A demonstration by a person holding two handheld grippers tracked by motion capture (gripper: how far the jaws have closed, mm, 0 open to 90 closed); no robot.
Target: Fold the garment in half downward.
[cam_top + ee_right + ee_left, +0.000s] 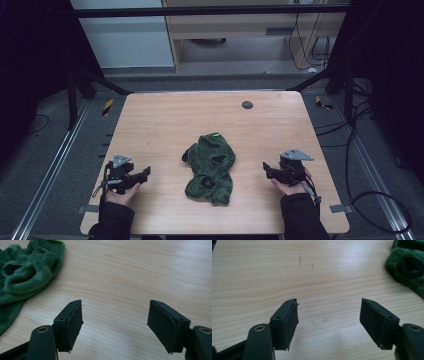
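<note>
A crumpled dark green fleece garment [211, 167] lies in the middle of the wooden table [165, 120]. My left gripper [145, 172] rests near the table's front left, a hand's width to the left of the garment, open with nothing between its jaws. In the left gripper view [328, 312] the garment [409, 267] shows at the upper right, apart from the jaws. My right gripper [265, 169] sits to the garment's right, also open and empty. The right gripper view [115, 312] has the garment [27, 272] at the upper left, clear of the pads.
A small dark round cap [247, 104] sits in the tabletop near the far edge. Black frame bars and cables surround the table on the floor. A bright green tag [216, 134] marks the garment's far end.
</note>
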